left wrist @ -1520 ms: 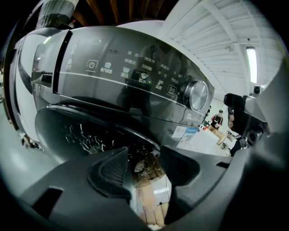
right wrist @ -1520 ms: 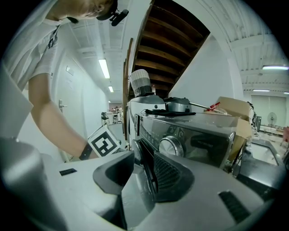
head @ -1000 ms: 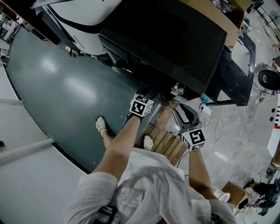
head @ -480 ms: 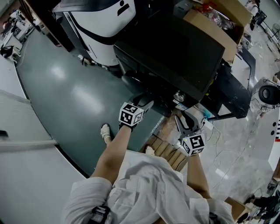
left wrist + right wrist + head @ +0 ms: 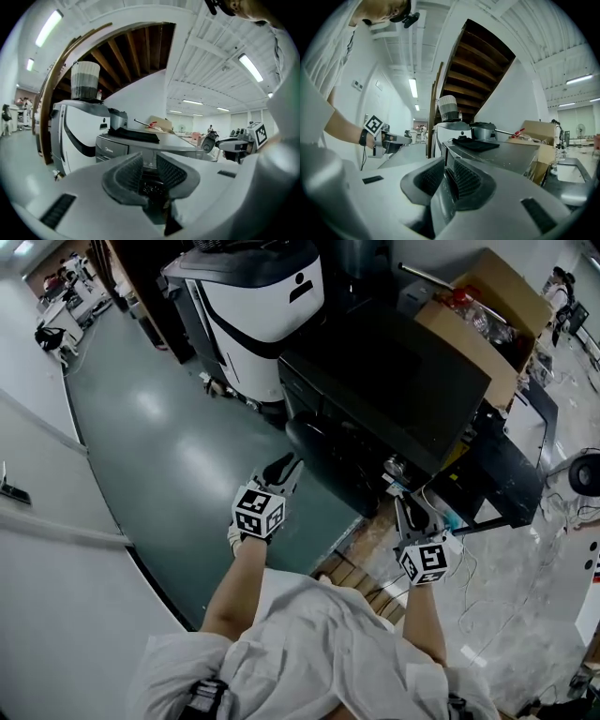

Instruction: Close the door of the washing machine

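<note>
At washing machine (image 5: 384, 381) front — L gripper (image 5: 284, 466), R gripper (image 5: 413, 509), jaws closing, empty

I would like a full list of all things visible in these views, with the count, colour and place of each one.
washing machine: one, dark, centre
wooden pallet: one, brown, under the washing machine's near side
white machine: one, white with black stripe, left of the washing machine
cardboard box: one, brown, open, upper right
black mat: one, on the washing machine's top
floor: green at left, pale at right
left gripper: grey, jaws closing, nothing between
right gripper: grey, jaws closing, washing machine's front edge between, contact unclear
</note>
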`<action>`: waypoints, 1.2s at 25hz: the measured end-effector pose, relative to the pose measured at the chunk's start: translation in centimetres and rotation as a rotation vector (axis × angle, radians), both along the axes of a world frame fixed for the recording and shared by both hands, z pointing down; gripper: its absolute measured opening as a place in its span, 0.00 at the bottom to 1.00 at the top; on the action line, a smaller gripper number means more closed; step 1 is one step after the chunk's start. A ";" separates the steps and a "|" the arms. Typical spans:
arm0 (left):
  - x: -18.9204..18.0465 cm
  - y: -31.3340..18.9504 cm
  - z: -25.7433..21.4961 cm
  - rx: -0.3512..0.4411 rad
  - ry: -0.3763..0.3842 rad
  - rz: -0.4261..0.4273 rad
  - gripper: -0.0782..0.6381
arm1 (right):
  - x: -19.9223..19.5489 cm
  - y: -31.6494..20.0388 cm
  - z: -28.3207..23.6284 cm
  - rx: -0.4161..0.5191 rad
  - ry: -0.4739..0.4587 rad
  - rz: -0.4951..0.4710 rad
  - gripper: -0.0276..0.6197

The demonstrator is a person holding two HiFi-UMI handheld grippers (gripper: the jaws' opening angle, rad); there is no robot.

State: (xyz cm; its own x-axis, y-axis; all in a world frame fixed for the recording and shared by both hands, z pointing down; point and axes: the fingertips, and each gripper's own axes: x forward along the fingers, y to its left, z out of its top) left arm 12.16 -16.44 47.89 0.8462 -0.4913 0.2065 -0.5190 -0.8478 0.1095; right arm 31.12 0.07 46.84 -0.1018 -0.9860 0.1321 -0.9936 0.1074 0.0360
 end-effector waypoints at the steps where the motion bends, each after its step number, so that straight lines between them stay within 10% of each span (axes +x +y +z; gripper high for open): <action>1: -0.9 0.0 -1.0 0.023 0.008 -0.031 0.22 | 0.1 0.0 -0.4 0.011 -0.001 0.002 0.17; 30: -8.2 3.0 -11.1 0.219 0.114 -0.216 0.14 | 1.1 0.0 -8.5 0.134 0.028 0.006 0.09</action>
